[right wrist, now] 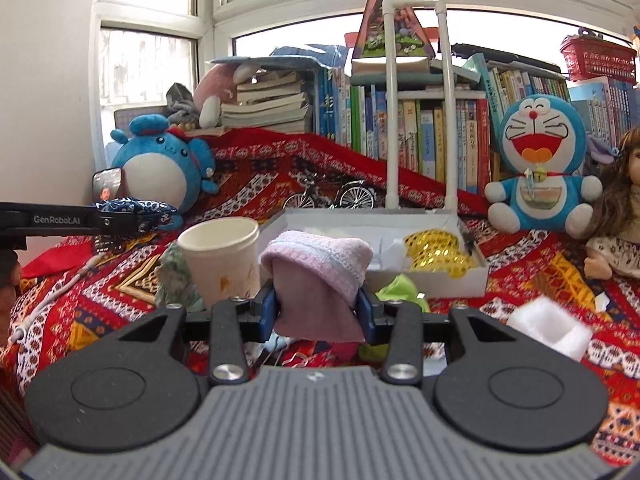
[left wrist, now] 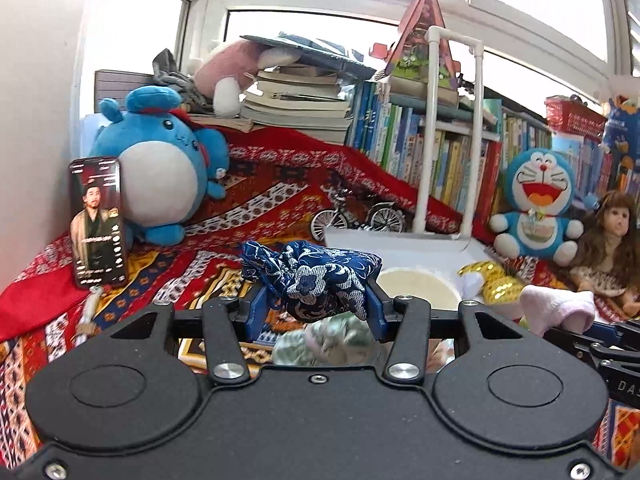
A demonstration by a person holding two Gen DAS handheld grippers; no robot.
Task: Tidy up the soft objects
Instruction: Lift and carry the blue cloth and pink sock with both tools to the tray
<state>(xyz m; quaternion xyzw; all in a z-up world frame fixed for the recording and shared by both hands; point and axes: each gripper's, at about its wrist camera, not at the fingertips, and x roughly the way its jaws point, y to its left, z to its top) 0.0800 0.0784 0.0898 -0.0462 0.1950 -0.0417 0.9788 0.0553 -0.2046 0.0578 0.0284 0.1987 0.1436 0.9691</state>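
Observation:
My left gripper [left wrist: 320, 306] is shut on a dark blue cloth bundle with a white pattern [left wrist: 316, 276], held above the red patterned blanket [left wrist: 180, 264]. From the right wrist view that same bundle [right wrist: 136, 206] shows at the far left in the left gripper [right wrist: 120, 222]. My right gripper [right wrist: 320, 310] is shut on a folded pink towel [right wrist: 316, 264], lifted off the blanket [right wrist: 540, 280]. Behind it lies a white tray [right wrist: 476, 276] holding a gold sequinned soft item [right wrist: 436, 252]. The pink towel [left wrist: 560, 304] also appears at the lower right of the left wrist view.
A paper cup [right wrist: 220, 256] stands left of the towel, with a grey-green cloth [right wrist: 172, 276] beside it. A green cloth [right wrist: 400, 286] and white foam [right wrist: 548, 328] lie nearby. A Doraemon plush [right wrist: 540, 160], blue plush [right wrist: 160, 168], doll [right wrist: 620, 208], phone [left wrist: 98, 220] and toy bicycle [right wrist: 332, 196] ring the area.

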